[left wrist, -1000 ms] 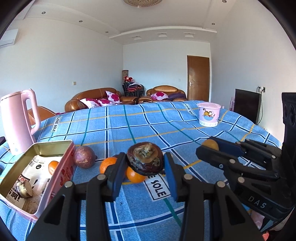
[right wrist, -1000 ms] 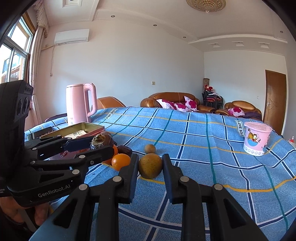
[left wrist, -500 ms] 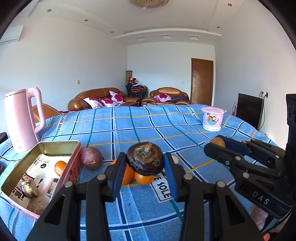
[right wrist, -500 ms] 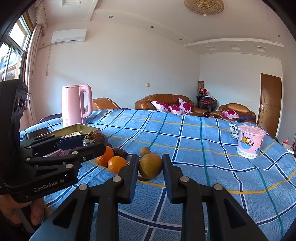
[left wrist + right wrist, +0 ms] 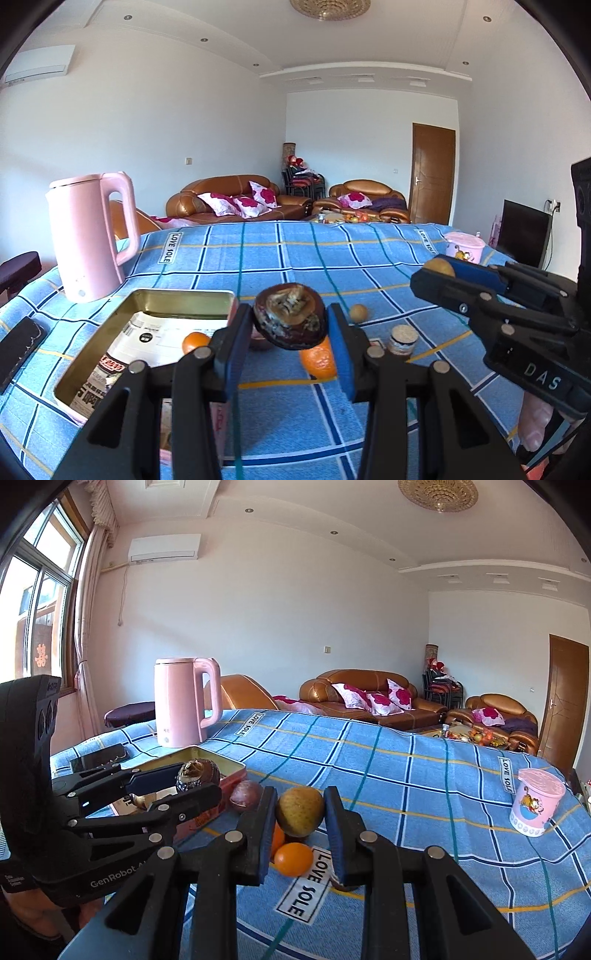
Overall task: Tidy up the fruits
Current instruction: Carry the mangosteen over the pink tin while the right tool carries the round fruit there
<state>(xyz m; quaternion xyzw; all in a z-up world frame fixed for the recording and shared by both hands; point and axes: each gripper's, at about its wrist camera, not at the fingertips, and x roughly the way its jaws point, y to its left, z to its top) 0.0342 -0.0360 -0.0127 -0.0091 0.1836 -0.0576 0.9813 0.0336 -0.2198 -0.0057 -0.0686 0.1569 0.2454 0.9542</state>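
Nearest the lens in the left wrist view, the black left gripper (image 5: 290, 328) with blue pads is clamped on a dark brown, wrinkled, split-open fruit (image 5: 289, 320), held at centre frame above the counter. Likewise, in the right wrist view the black right gripper (image 5: 300, 812) is closed tight on a round yellow-green fruit (image 5: 299, 811) at centre frame, lifted clear of the blue checked tablecloth (image 5: 406, 775).

Just beyond the left gripper, an orange tangerine (image 5: 318, 360) lies on the cloth, and at lower left sits an open gold-lined rectangular tin (image 5: 177, 297) with a pink outside, holding printed papers and another small orange fruit (image 5: 194, 341). A small cork-topped jar (image 5: 403, 338) stands right of centre, with a little tan round fruit (image 5: 358, 312) behind it.

In the right wrist view a round purple fruit (image 5: 245, 794) rests beside the tin's corner.

Farther back, a tall pink electric kettle (image 5: 90, 236) stands at left, and a pink lidded cartoon cup (image 5: 535, 806) stands at the right edge of the counter. Brown leather sofas (image 5: 365, 698) line the far wall.
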